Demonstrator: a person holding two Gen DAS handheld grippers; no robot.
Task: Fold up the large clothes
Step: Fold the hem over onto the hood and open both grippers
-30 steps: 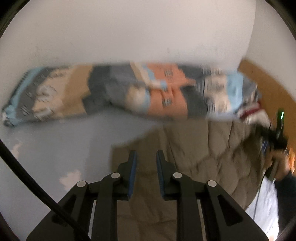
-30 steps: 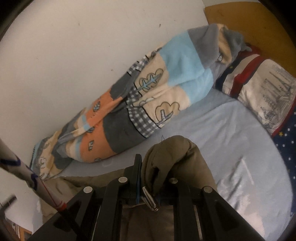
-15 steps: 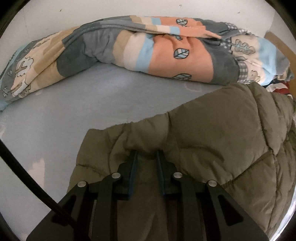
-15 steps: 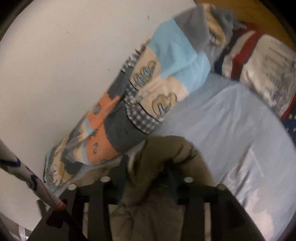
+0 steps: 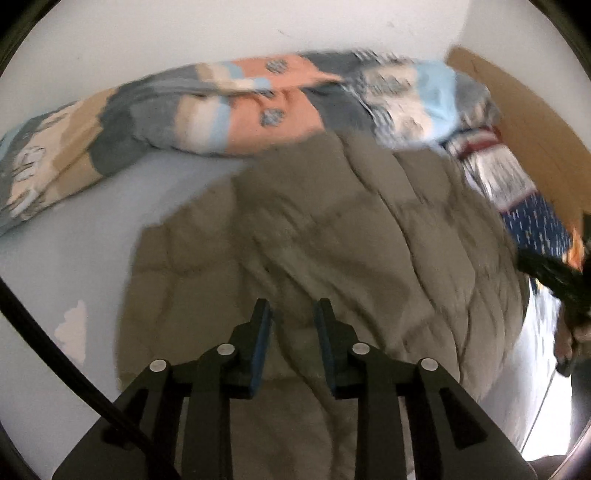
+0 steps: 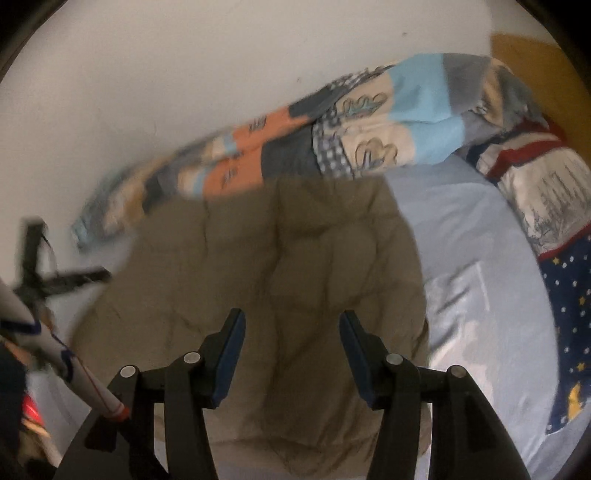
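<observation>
1. Two grippers over one olive quilted jacket (image 5: 332, 236), which lies spread on the pale blue bed sheet (image 6: 476, 266), its far edge touching the patchwork blanket (image 6: 369, 125) along the white wall (image 5: 221, 33).
2. Left gripper (image 5: 291, 314): fingers a narrow gap apart, having just been opening; the gap holds no cloth, and the jacket lies beneath them. Half a second ago these fingers pinched a fold of the jacket's edge.
3. Right gripper (image 6: 291, 325): fingers spread wide and empty, above the jacket. A second ago they were clamped on a bunched-up part of the jacket with a zip pull; that bunch is now released and the cloth lies flatter.
4. Jacket, change: formerly lifted and gathered at both grippers, now lying flat on the sheet.
5. Pillows (image 6: 546, 192) with red, white and starred navy covers: at the head of the bed, beside the wooden headboard (image 5: 532, 122), apart from the jacket in the right wrist view.
6. Both views are motion-blurred.
</observation>
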